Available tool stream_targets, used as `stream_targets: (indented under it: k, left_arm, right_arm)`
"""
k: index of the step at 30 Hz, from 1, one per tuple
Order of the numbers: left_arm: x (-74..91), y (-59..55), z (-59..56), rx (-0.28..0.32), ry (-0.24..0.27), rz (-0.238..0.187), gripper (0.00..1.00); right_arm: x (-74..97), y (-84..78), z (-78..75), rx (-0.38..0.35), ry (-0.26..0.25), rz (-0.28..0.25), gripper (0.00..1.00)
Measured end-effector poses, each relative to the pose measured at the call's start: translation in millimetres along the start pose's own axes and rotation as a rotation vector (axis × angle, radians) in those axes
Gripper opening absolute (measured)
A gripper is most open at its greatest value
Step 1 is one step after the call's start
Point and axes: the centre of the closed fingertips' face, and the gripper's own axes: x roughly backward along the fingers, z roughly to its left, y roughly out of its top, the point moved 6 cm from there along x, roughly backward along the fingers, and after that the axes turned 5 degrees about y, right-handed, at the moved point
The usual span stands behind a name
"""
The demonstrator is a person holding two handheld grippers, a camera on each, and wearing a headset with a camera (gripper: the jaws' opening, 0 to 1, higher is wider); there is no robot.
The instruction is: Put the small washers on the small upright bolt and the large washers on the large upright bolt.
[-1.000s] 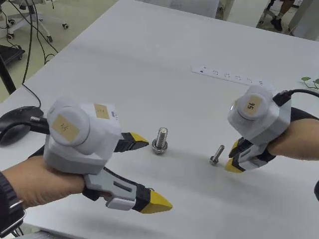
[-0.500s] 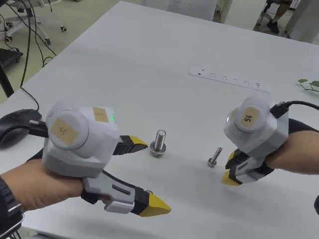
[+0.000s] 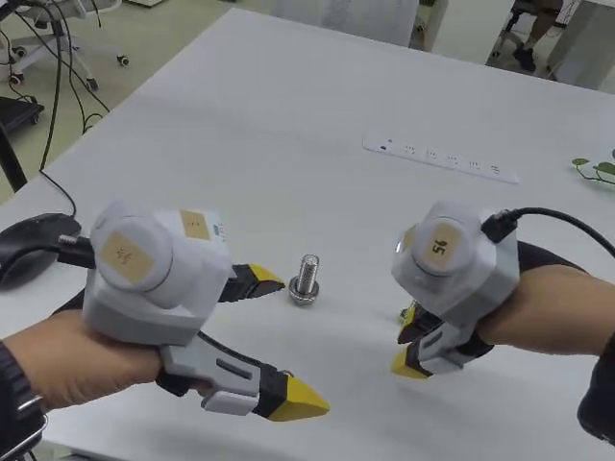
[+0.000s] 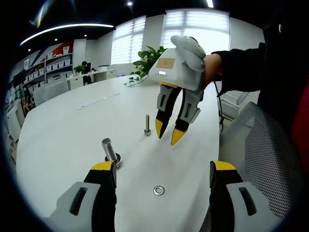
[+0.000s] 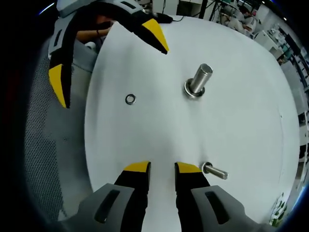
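The large bolt (image 3: 306,279) stands upright mid-table with a washer around its base; it also appears as large bolt (image 4: 111,151) and large bolt (image 5: 199,80). The small bolt (image 4: 147,124) stands upright to its right, and as small bolt (image 5: 215,170) sits just beside my right gripper's fingertip. One small washer (image 4: 159,190) lies flat near the table's front edge, seen too as washer (image 5: 130,99). My left gripper (image 3: 283,341) is wide open and holds nothing, one tip near the large bolt. My right gripper (image 3: 408,338) hangs tips-down by the small bolt, slightly open and holding nothing.
A white power strip (image 3: 437,158) lies at the back right. A black device (image 3: 29,245) with cables sits at the left edge. Plant leaves (image 3: 596,168) show at the far right. A mesh chair (image 4: 270,145) stands by the near edge.
My right gripper has moved left and toward the table's front edge, now covering the small bolt in the head view. The left gripper has held its place.
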Motion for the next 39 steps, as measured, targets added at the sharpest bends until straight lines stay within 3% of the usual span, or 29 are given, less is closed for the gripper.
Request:
stream_targets:
  k: [20, 39]
  left_arm:
    - [-0.8, -1.5, 1.4, -0.009, 0.005, 0.006, 0.79]
    - [-1.1, -1.5, 1.7, -0.008, 0.007, 0.007, 0.79]
  right_arm:
    - [-18.9, 57.3, 25.2, 0.144, 0.071, -0.028, 0.22]
    - [-39.0, 81.0, 39.7, 0.209, 0.114, -0.035, 0.21]
